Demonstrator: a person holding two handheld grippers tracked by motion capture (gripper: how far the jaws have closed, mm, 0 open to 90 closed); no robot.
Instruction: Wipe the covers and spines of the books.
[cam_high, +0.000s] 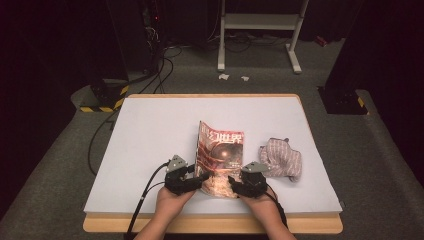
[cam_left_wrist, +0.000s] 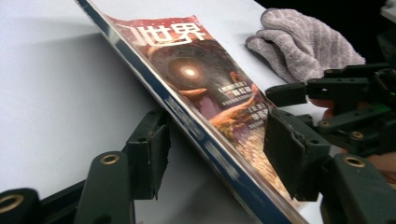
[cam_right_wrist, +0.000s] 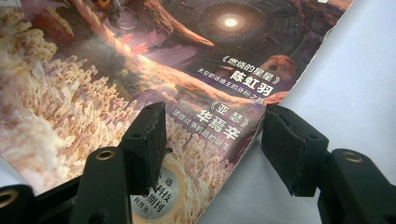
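My left gripper (cam_high: 192, 176) straddles the magazine (cam_high: 220, 157) spine, jaws parted, not pinching — that edge is already tipped up off the table (cam_high: 150, 130). Right of it, my right gripper (cam_high: 239, 182) brackets the lower corner, jaws slack too. Beyond that, the grey cloth (cam_high: 281, 160). Lifting remains; no containers.

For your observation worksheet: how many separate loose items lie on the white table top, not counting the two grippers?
2. A magazine sits near the middle of the table's near half, its left edge lifted, between the two grippers. A crumpled striped cloth lies just to its right. Nothing else shows; something under the magazine could be hidden.
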